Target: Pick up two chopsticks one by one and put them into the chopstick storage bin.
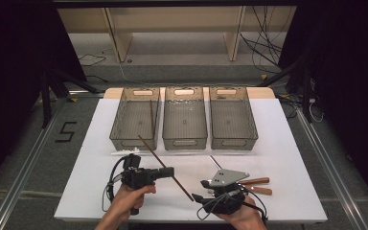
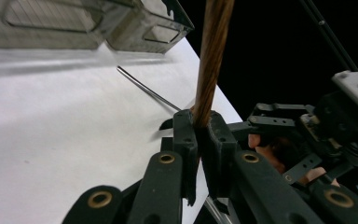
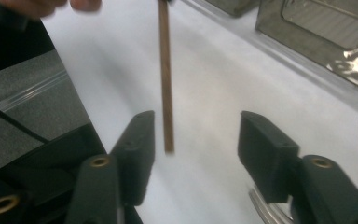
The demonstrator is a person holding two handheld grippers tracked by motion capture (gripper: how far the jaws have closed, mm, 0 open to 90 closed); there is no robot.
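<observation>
Chopstick (image 1: 165,167) sits pinched in our left gripper (image 2: 201,126), jaws pressed tight about its middle, its free end hanging between the spread jaws of our right gripper (image 3: 193,140) without touching them. Swinging it toward the bins (image 1: 134,119) could let it pivot or slip, we judge, since the pinch is narrow.

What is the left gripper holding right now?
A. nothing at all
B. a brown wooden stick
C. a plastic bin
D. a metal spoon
B: the left gripper is shut on the brown wooden stick, which pokes out from between its black jaws, while the right gripper stands open beside the stick's end.
</observation>
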